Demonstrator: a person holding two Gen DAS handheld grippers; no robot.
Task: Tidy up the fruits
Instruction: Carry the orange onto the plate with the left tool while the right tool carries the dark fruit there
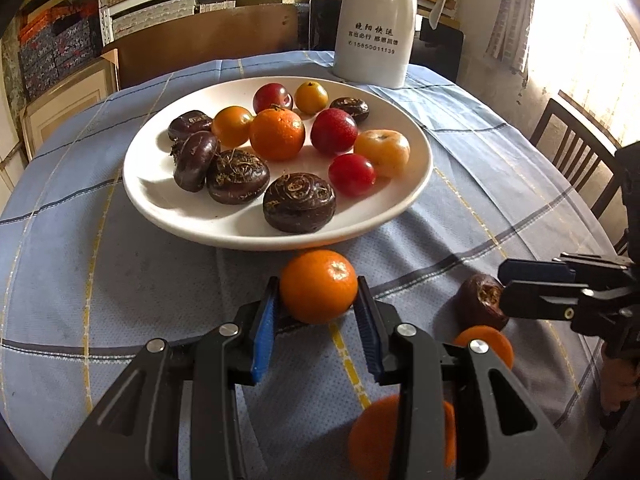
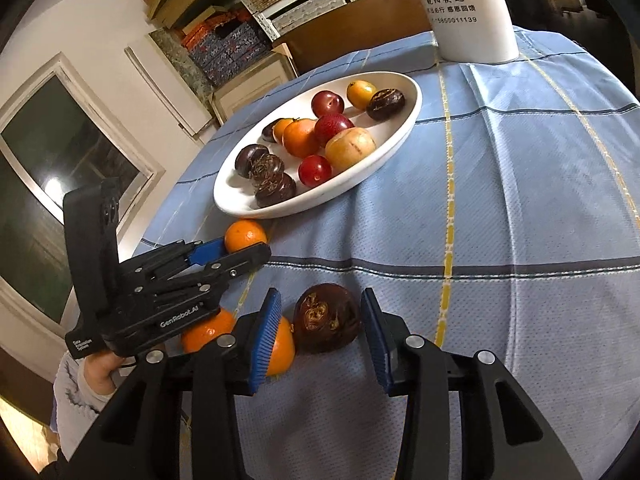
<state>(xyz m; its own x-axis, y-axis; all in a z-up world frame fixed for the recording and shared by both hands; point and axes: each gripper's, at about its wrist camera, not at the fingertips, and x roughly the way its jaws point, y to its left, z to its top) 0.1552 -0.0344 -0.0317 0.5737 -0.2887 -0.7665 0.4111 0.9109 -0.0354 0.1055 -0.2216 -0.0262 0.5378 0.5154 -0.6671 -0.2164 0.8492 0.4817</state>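
Note:
A white plate (image 1: 168, 196) (image 2: 236, 204) holds several tangerines, red plums, yellow fruits and dark water chestnuts. My left gripper (image 1: 318, 304) (image 2: 244, 250) is shut on a tangerine (image 1: 318, 286) (image 2: 245, 234) lying on the cloth just in front of the plate's near rim. My right gripper (image 2: 320, 332) (image 1: 500, 286) straddles a dark water chestnut (image 2: 326, 318) (image 1: 480, 300) on the cloth. Its right pad sits right against the chestnut and a thin gap shows at the left pad. Two more tangerines (image 2: 282, 346) (image 2: 204, 332) lie close by.
A blue checked cloth (image 2: 500, 220) covers the table. A tall white jug (image 1: 376, 24) (image 2: 468, 8) stands behind the plate. A wooden chair (image 1: 576, 160) is at the table's right side. Shelves and boxes line the back wall. A hand (image 2: 98, 372) holds the left gripper.

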